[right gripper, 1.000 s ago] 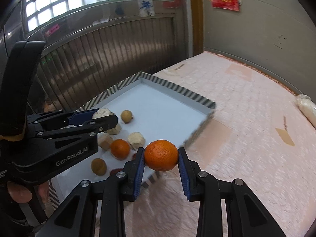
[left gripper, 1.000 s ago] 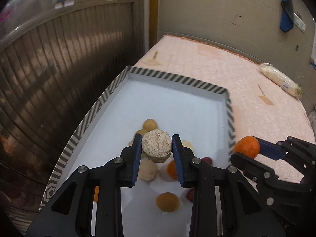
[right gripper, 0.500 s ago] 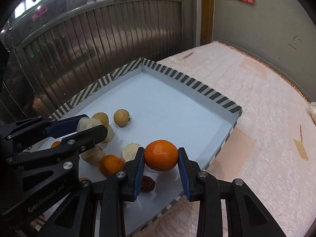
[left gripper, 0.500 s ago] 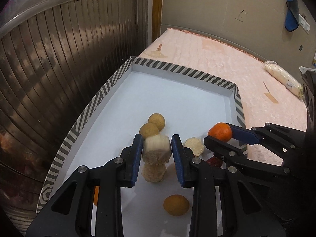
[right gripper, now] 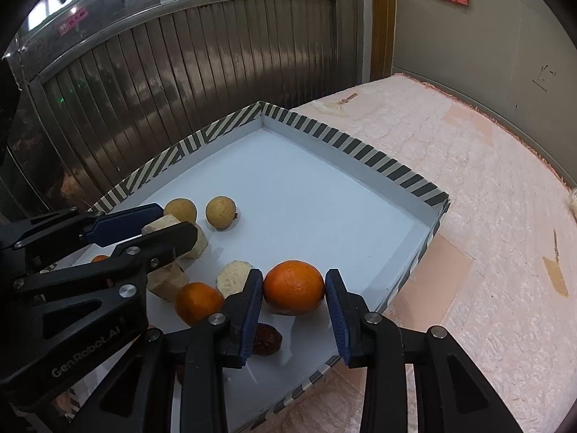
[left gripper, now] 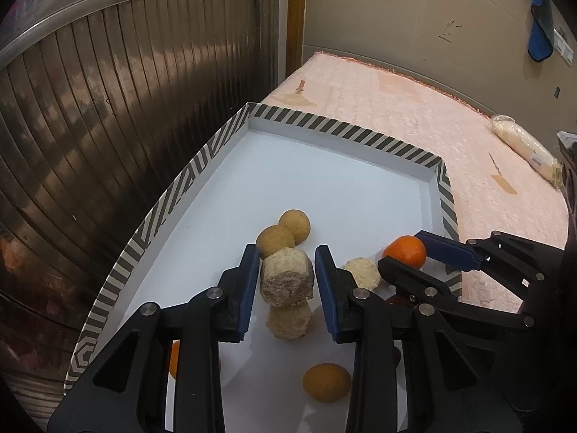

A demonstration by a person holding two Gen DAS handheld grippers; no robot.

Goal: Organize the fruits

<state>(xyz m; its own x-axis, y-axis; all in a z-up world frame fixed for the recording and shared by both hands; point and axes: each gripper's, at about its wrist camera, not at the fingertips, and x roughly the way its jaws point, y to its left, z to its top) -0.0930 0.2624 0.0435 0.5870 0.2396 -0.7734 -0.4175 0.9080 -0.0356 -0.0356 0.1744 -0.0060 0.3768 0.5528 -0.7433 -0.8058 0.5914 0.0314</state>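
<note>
Fingers, left gripper (left gripper: 286,281): blue-padded black pair closed against a beige, rough, peeled cylindrical fruit chunk (left gripper: 286,281), one pad on each curved side. The chunk hangs just above a second, similar beige chunk (left gripper: 288,319) lying on the tray floor; whether the two touch cannot be told.

Fingers, right gripper (right gripper: 294,299): a like pair flanking a round orange mandarin (right gripper: 294,287). The left pad touches the skin; a thin gap seems to show at the right pad, so the grip looks loosened or releasing. The mandarin sits low over the near right part of the tray, probably resting on its floor.

Container: shallow white rectangular tray with a black-and-white striped rim (right gripper: 382,164), lying on a pink quilted mattress (right gripper: 487,195) beside a ribbed metal shutter (right gripper: 162,83) at left.

Contents, all in the near half of the tray:
- two round tan fruits (left gripper: 294,225), touching, far side of the cluster;
- one pale peeled lump (left gripper: 360,273), just left of the held mandarin;
- a second orange mandarin (right gripper: 198,301), near left of the right gripper;
- one dark red wrinkled date (right gripper: 267,339), near edge;
- one tan round fruit (left gripper: 326,382), nearest.

Judgement: like appears to be set by like, the chunk brought to its fellow and the mandarin to the other, which explains both positions. The far half of the tray holds nothing.
</note>
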